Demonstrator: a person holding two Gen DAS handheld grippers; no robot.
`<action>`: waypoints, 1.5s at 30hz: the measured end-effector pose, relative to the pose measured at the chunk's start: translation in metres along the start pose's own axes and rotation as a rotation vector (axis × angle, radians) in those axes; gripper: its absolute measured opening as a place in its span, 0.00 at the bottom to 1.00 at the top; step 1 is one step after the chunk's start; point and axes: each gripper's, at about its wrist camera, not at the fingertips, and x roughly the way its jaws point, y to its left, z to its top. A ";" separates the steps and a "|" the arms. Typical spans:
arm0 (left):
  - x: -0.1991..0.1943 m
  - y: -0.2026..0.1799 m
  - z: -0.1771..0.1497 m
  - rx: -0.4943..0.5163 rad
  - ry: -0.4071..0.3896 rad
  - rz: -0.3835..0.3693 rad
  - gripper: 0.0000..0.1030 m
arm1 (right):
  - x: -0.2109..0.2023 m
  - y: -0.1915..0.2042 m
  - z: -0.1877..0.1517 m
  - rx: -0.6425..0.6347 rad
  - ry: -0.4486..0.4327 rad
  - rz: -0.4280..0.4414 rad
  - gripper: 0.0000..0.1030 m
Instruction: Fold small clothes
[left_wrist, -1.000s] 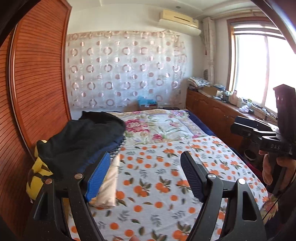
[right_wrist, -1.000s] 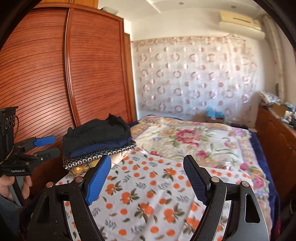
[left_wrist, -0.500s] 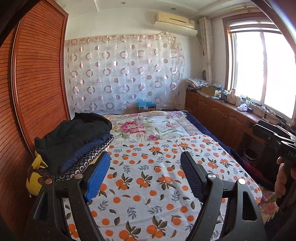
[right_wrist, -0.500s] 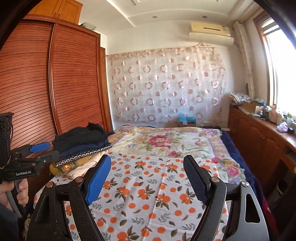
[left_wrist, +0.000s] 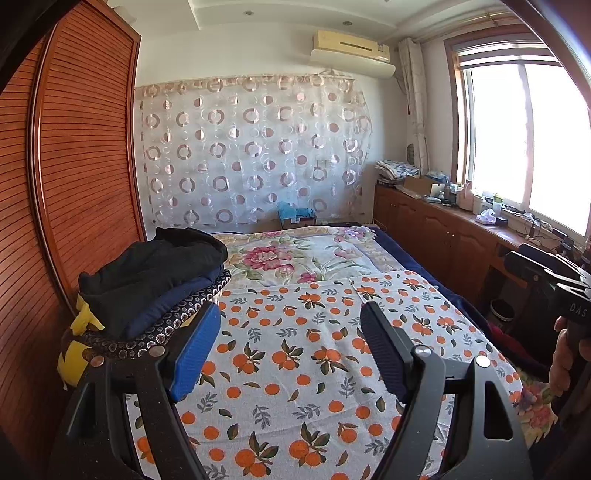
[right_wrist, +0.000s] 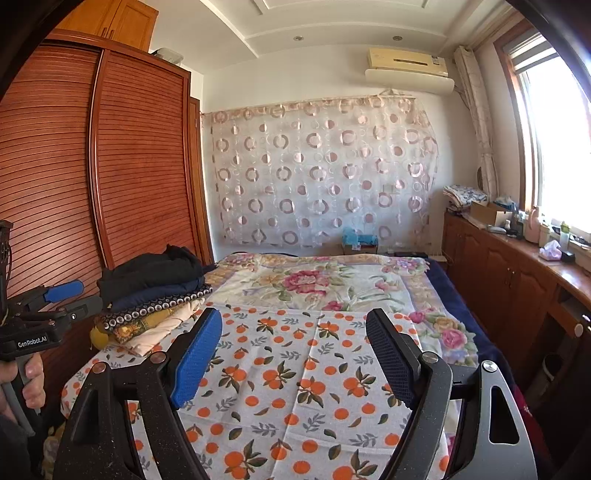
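Two wide-spread fingers with nothing pinched are seen on the left gripper (left_wrist: 290, 350) in the left wrist view, held over the orange-print sheet (left_wrist: 295, 354); the stack of clothes (left_wrist: 155, 284) is piled at the bed's left edge, just beside the wardrobe (left_wrist: 74, 166). In the right wrist view the right gripper (right_wrist: 293, 356) is likewise spread and empty, with the pile (right_wrist: 155, 295) off to its left. Pretty soft, light, floppy stuff is expected, so the top dark piece should probably be pinched at an edge or corner and some droop allowed for.
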 end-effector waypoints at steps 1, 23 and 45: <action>-0.001 0.000 -0.001 -0.001 0.002 0.001 0.77 | -0.001 0.001 -0.002 0.001 0.000 0.000 0.80; -0.007 0.000 0.000 -0.008 -0.008 -0.001 0.77 | -0.005 -0.018 -0.006 -0.013 0.003 0.001 0.80; -0.011 -0.003 0.002 -0.009 -0.017 0.006 0.77 | -0.008 -0.026 -0.008 -0.019 0.001 0.008 0.80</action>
